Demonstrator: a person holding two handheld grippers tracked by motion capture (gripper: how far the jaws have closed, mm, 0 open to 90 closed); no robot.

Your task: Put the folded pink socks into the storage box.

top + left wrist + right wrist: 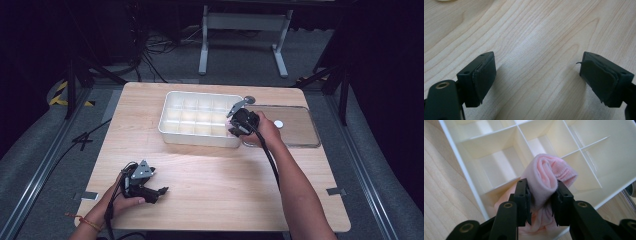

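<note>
Right gripper view: right gripper (pixel 541 202) clamps pink cloth (pixel 544 177) over tray (pixel 469 180); left gripper (pixel 537 77) jaws apart above table (pixel 536 37).

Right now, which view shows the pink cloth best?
The right gripper view: the rolled pink cloth sits pinched in the right claw over the divided tray. The high view hides it behind the hand.
</note>
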